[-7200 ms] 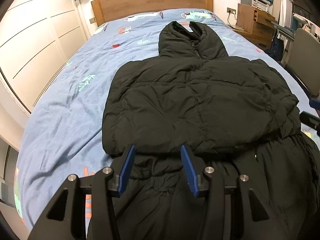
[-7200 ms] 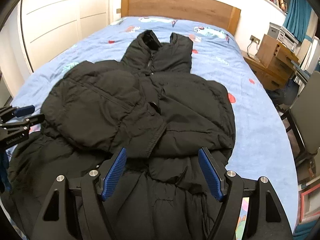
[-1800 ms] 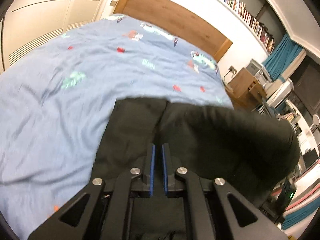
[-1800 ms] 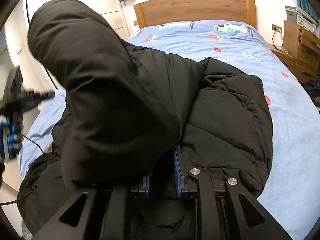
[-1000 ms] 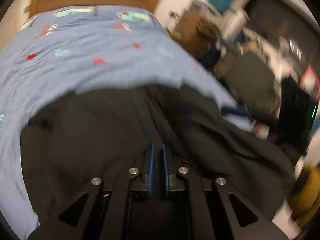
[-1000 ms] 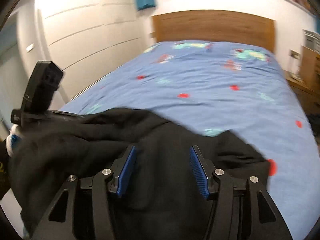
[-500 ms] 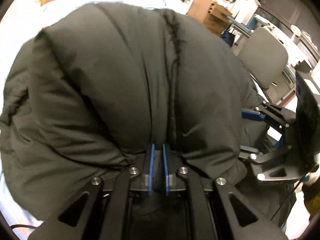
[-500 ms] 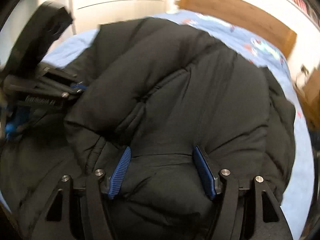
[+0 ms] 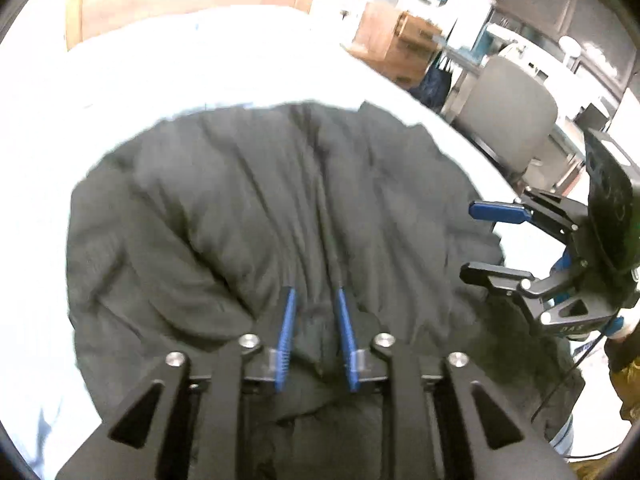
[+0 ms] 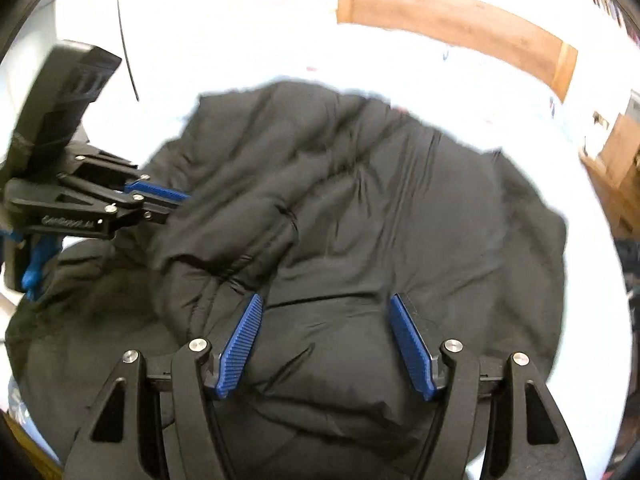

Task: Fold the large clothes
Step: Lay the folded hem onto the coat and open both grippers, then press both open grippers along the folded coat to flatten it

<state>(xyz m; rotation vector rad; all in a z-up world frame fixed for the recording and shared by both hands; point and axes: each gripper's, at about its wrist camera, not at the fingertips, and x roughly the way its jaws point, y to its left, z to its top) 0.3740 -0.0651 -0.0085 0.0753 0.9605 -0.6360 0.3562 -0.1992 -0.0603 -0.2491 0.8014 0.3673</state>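
Left gripper: jaws a narrow gap apart, ribbed blue pads either side of a fabric ridge, not clamping it. Right gripper: jaws wide apart over the cloth, holding nothing. Black puffer jacket: matte, quilted, puffy, bundled into a rounded heap with deep creases, lying on the bed. Bedding overexposed, near white. Wooden headboard behind; wooden cabinet and grey chair at bedside.
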